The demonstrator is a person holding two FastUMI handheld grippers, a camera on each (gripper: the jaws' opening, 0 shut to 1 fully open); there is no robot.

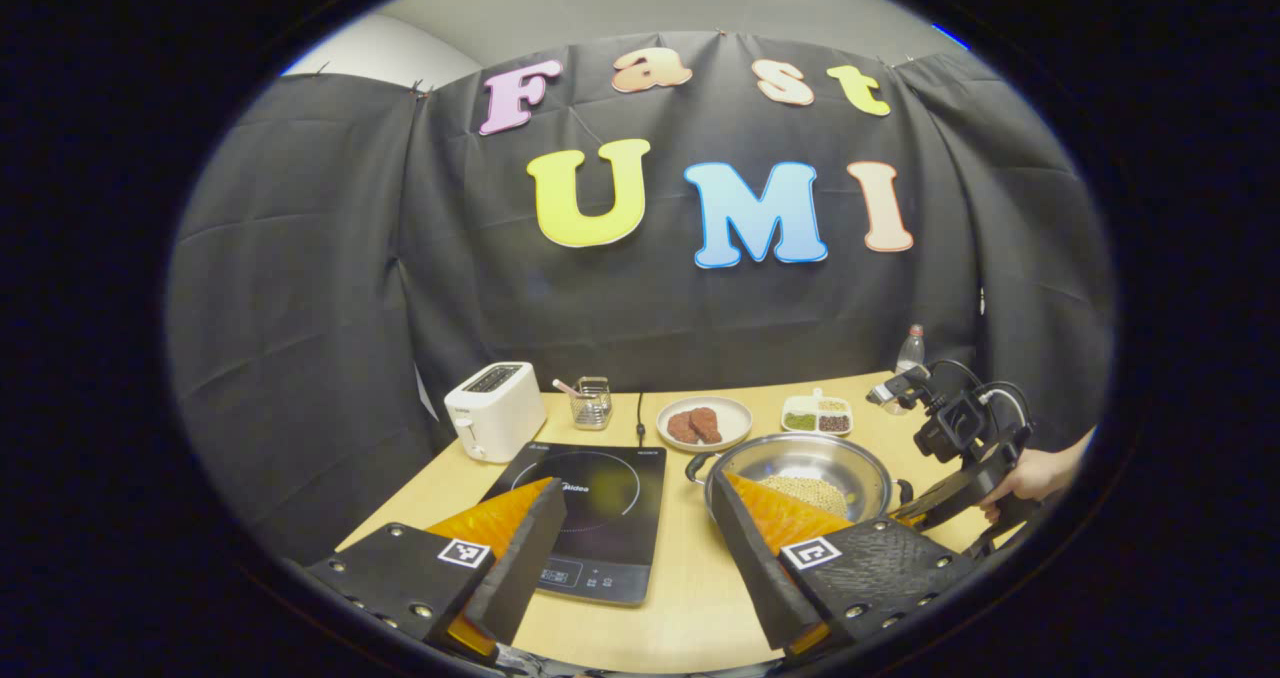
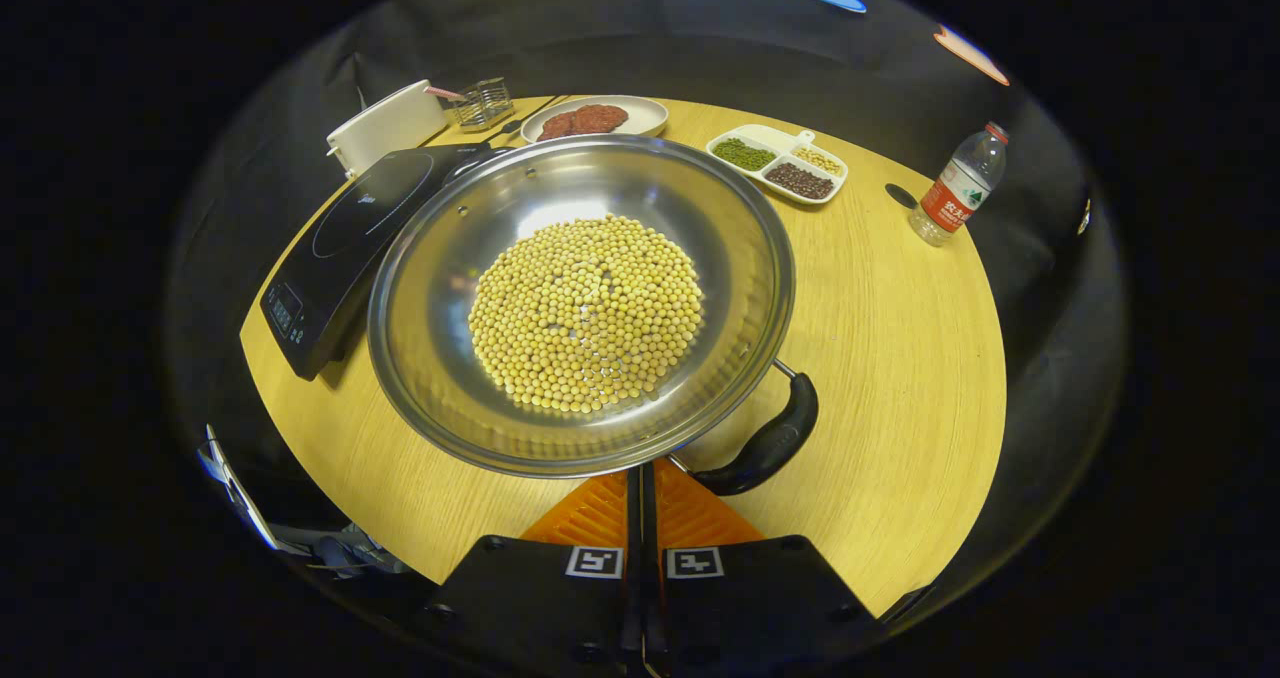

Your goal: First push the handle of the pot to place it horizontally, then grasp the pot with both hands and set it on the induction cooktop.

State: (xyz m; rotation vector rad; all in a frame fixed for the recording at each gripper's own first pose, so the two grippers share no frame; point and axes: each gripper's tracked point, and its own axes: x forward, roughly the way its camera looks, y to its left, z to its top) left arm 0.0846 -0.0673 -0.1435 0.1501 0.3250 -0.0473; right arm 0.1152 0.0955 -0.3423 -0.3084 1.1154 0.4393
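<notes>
The pot (image 2: pixel 580 303) is sitting on the wooden table (image 2: pixel 900 358), just beside the cooktop (image 2: pixel 350 228), with a heap of beans (image 2: pixel 587 310) lying in its bowl. In the right gripper view the right gripper (image 2: pixel 642 483) is showing its fingers pressed flat together with nothing between them, their tips resting close under the pot's rim, right next to the near handle (image 2: pixel 765 443). In the left gripper view the left gripper (image 1: pixel 635 533) is hovering with its jaws spread wide and empty, the cooktop and the pot both lying ahead of it.

The handle is curving off to one side, so a push from closed tips could be glancing along it and slipping off. A hard shove could be sliding the whole pot toward the cooktop's edge or rocking it, scattering beans. The far handle (image 1: pixel 697 465) is sitting close to the cooktop, leaving the left gripper little room there, so a rushed two-handed lift could be tilting the pot
</notes>
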